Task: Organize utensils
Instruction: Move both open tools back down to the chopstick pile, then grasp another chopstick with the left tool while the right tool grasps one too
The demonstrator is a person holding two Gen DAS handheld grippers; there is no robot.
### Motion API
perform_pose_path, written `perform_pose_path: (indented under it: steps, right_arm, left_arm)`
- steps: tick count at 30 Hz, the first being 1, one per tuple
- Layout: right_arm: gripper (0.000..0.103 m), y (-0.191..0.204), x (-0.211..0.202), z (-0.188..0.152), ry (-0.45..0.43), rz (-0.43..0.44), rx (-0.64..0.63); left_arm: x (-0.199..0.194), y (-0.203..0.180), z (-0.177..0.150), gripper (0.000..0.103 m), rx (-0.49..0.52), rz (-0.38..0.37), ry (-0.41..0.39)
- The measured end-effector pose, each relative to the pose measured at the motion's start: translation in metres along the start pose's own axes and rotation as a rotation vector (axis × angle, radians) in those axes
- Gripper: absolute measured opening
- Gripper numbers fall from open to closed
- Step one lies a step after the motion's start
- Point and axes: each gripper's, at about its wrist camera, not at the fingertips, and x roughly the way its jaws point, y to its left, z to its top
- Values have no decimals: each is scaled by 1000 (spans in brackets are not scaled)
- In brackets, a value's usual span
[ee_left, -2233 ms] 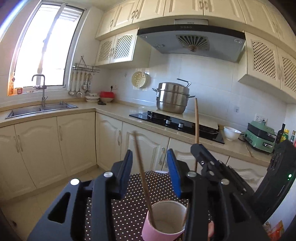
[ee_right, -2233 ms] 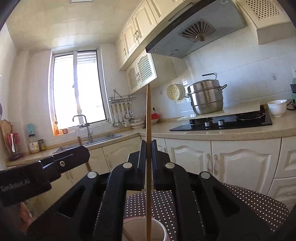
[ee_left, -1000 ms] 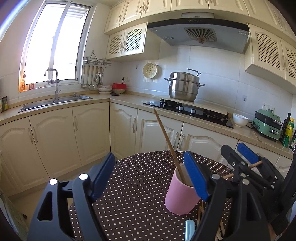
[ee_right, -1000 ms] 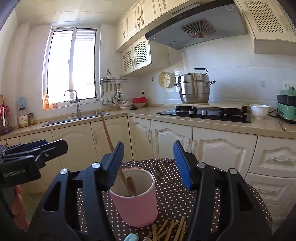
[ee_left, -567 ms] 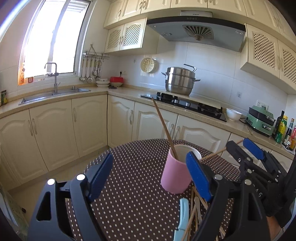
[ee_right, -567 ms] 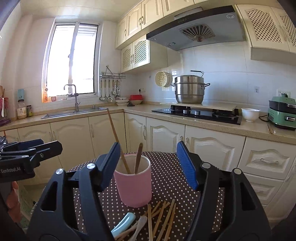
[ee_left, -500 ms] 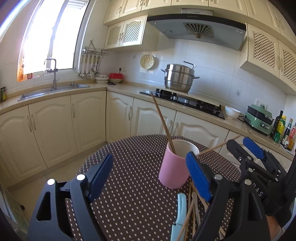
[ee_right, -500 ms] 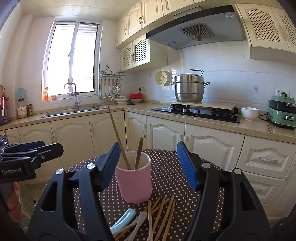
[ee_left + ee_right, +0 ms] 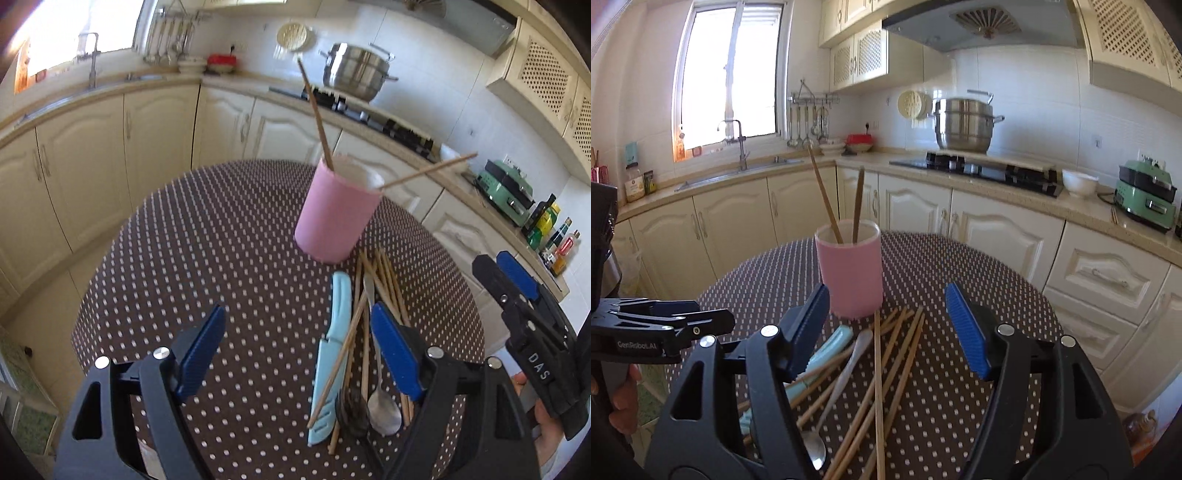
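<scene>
**Desk:** What does the left wrist camera give you?

**Operator:** I see a pink cup (image 9: 334,214) standing upright on a round table with a brown polka-dot cloth (image 9: 221,258), at about 12 o'clock from my left gripper (image 9: 297,349). Two wooden chopsticks (image 9: 317,114) stand in it, one leaning toward 11 o'clock, the other tipped out over the rim toward 2 o'clock. My left gripper is spread wide and holds nothing.

**Desk:** And the loose utensils?

**Operator:** They lie in a heap just on my side of the cup: a bundle of chopsticks (image 9: 384,284), a light blue knife (image 9: 332,350), a metal spoon (image 9: 382,406) with its bowl toward me, and a dark utensil I cannot identify. My left gripper's right-hand finger sits over the heap's right edge.

**Desk:** Right wrist camera?

**Operator:** My right gripper (image 9: 886,325) is also wide apart and empty, with the cup (image 9: 849,273) at 12 o'clock between its blue pads (image 9: 966,328). The scattered chopsticks (image 9: 897,354) fan out below the cup, within the span of the fingers.

**Desk:** Background?

**Operator:** Cream cabinets, a steel steamer pot (image 9: 964,125) on the cooktop, and a sink under the window.
</scene>
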Motion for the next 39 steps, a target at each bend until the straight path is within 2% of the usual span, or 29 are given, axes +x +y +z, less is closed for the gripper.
perform_pose_path:
  steps: [2,4,6,9,15,18,20,21,22,27,29,32,39]
  right_arm:
    - [66,-6,0,-7,31,8,20]
    - [66,-13,0,-14,57,23,43]
    - [66,-17,2,-19,86,26,51]
    - [66,-23,6,-24,112,27,62]
    - [66,-37,18,-32,184,26,86]
    - [66,-44,28,-37,233,40,97]
    - [66,-46,33,-41,252,45,103]
    - [66,-48,36,-42,265,53,104]
    - [66,-48,38,-43,272,60,106]
    - [65,-43,53,-43,320,96,83]
    - [52,-39,59,-42,342,114,66]
    - [39,-31,70,-39,378,140,35]
    - [31,-12,101,-38,499,166,-32]
  left_arm:
    - [8,0,-3,74,5,-18,35]
    - [17,-2,-5,60,10,-15,79]
    - [27,-8,-7,58,31,-30,112]
    - [41,-30,-6,56,120,-46,142]
    - [77,-66,-1,32,251,-41,223]
    - [96,-72,1,23,269,-19,259]
    - [104,-75,1,22,284,-18,272]
    - [108,-76,0,19,286,-19,283]
    - [110,-77,0,8,293,-4,273]
    - [106,-76,2,6,268,-34,236]
    - [98,-69,1,6,248,-28,213]
    - [86,-59,1,5,213,-26,187]
    - [71,-37,-8,7,174,-10,191]
